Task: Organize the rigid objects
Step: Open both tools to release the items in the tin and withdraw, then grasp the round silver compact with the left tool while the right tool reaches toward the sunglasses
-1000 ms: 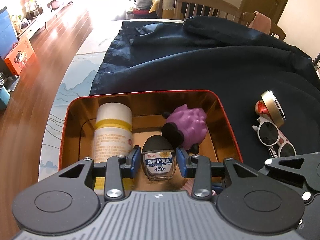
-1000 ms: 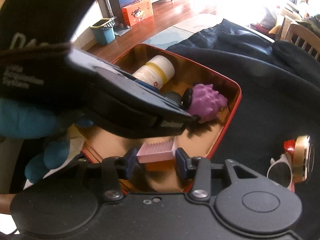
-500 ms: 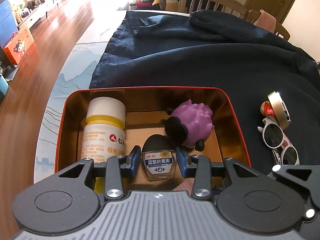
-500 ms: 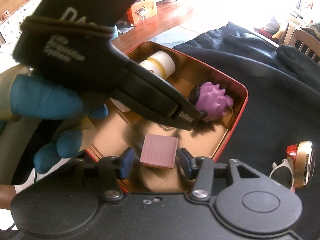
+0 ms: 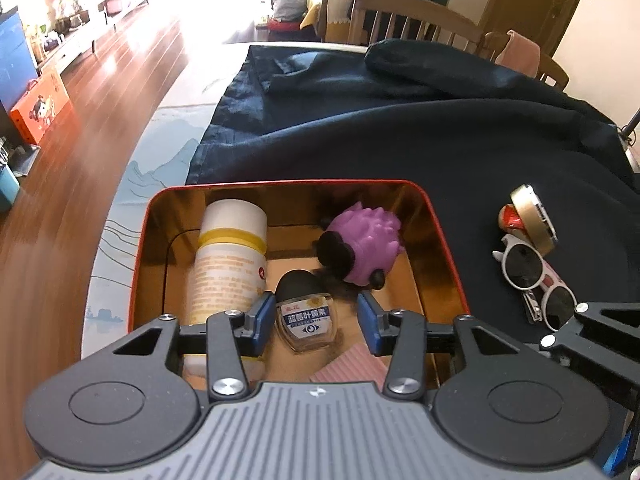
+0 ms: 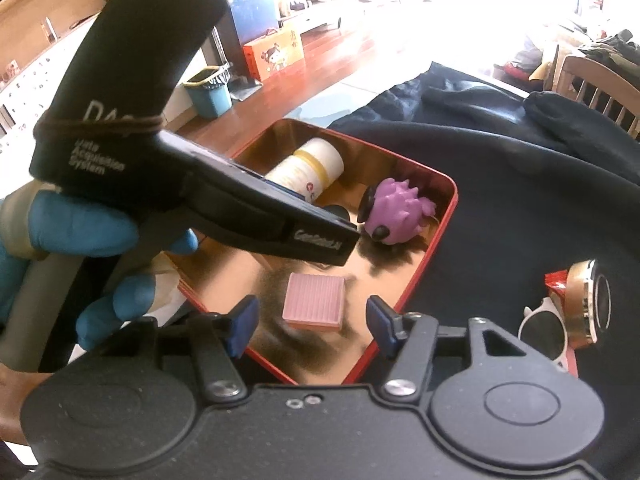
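Note:
A red tin with a gold inside (image 5: 448,256) (image 6: 444,236) holds a white bottle with a yellow band (image 5: 228,264) (image 6: 308,170), a purple spiky toy (image 5: 362,250) (image 6: 394,214), a small eye-drop bottle with a black cap (image 5: 306,320) and a pink ribbed block (image 6: 314,302) (image 5: 352,366). My left gripper (image 5: 316,320) is open over the tin, its pads apart on either side of the eye-drop bottle. My right gripper (image 6: 312,322) is open above the pink block, which lies on the tin floor.
White sunglasses (image 5: 532,280) (image 6: 542,330), a gold round case (image 5: 534,216) (image 6: 588,304) and a red item (image 5: 508,216) lie on the dark blue cloth (image 5: 400,136) right of the tin. Wooden chairs (image 5: 408,20) stand beyond. The table's edge (image 5: 116,240) lies left.
Both grippers opened. The left let go of the eye-drop bottle; the right let go of the pink block, which now lies in the tin. Both drew back slightly.

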`<state>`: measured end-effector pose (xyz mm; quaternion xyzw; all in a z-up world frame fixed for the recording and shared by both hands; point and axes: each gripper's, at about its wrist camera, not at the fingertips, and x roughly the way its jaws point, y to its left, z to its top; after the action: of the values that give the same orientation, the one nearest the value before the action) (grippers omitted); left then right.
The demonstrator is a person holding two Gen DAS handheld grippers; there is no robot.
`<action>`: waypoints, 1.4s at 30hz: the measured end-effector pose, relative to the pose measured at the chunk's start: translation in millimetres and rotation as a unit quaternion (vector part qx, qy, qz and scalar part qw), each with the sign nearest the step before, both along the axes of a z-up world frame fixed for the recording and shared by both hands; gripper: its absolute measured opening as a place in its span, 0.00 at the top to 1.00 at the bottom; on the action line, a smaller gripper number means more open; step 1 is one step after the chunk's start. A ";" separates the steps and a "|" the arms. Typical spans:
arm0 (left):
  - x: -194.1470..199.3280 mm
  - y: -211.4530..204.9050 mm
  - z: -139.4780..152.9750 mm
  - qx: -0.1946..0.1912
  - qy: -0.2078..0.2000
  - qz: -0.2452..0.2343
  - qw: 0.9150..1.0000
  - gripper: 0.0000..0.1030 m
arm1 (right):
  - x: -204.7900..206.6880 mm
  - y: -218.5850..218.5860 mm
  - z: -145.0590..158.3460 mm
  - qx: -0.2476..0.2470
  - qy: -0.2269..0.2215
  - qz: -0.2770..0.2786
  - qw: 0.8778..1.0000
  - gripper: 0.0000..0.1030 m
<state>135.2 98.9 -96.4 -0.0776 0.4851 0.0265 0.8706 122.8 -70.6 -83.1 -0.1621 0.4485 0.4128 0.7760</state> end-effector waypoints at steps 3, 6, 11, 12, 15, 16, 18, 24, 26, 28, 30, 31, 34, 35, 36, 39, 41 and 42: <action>-6.4 -1.8 8.3 -0.001 -0.009 0.004 1.000 0.58 | -4.6 -6.0 4.8 0.006 -0.004 0.002 1.000 0.40; -12.5 -4.5 16.9 0.001 -0.019 0.005 1.000 0.57 | -8.7 -13.2 9.9 0.012 -0.006 0.005 1.000 0.40; -23.6 -11.7 30.1 0.004 -0.037 0.008 0.999 0.47 | -16.3 -27.5 20.5 0.025 -0.020 0.001 0.999 0.39; -25.7 -13.0 32.1 0.003 -0.042 0.008 0.999 0.47 | -17.0 -31.2 22.6 0.028 -0.024 -0.002 0.999 0.39; -29.8 -18.7 37.9 -0.003 -0.048 0.011 0.999 0.47 | -19.8 -42.6 27.1 0.036 -0.029 -0.010 0.999 0.39; -31.4 -21.3 40.0 -0.004 -0.052 0.010 0.999 0.47 | -20.8 -46.1 28.4 0.038 -0.030 -0.013 0.999 0.38; -34.1 -27.8 44.4 -0.002 -0.057 0.007 0.998 0.47 | -21.3 -54.5 30.5 0.042 -0.032 -0.020 0.998 0.31; -39.2 -47.3 52.3 -0.002 -0.068 0.000 0.998 0.43 | -21.1 -82.0 37.2 0.056 -0.037 -0.039 0.997 0.22; -39.8 -54.4 53.6 -0.002 -0.071 0.000 0.997 0.40 | -19.5 -90.5 38.4 0.059 -0.039 -0.044 0.997 0.20; -40.3 -61.4 54.9 -0.002 -0.073 -0.001 0.997 0.38 | -17.3 -100.3 38.7 0.061 -0.041 -0.051 0.996 0.19; -39.9 -68.9 55.4 -0.001 -0.074 -0.002 0.997 0.37 | -13.3 -110.2 38.6 0.063 -0.042 -0.061 0.995 0.17; -39.2 -72.9 55.6 -0.001 -0.075 -0.003 0.997 0.37 | -12.2 -114.3 38.8 0.064 -0.042 -0.065 0.995 0.15; -37.1 -86.0 56.0 0.002 -0.078 -0.005 0.997 0.27 | -8.1 -128.8 39.0 0.069 -0.046 -0.080 0.993 0.12; -36.4 -90.9 56.3 0.005 -0.081 -0.004 0.997 0.24 | -7.0 -132.6 39.4 0.070 -0.047 -0.083 0.993 0.12; -36.0 -95.5 56.6 0.008 -0.084 -0.003 0.996 0.21 | -5.3 -137.1 38.9 0.071 -0.048 -0.086 0.993 0.10; -32.5 -108.1 55.8 0.005 -0.085 -0.002 0.996 0.20 | -1.9 -151.0 36.2 0.074 -0.051 -0.093 0.992 0.08; -29.1 -116.2 54.2 0.004 -0.082 -0.002 0.997 0.20 | 0.0 -160.3 33.4 0.074 -0.053 -0.097 0.991 0.07; -27.5 -119.4 53.8 0.004 -0.081 -0.001 0.997 0.20 | 1.4 -166.1 31.4 0.074 -0.054 -0.100 0.991 0.04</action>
<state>107.6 -20.4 -42.6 -0.0751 0.4133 0.0212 0.9072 124.2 -236.7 -51.7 -0.0804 0.3878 0.3560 0.8464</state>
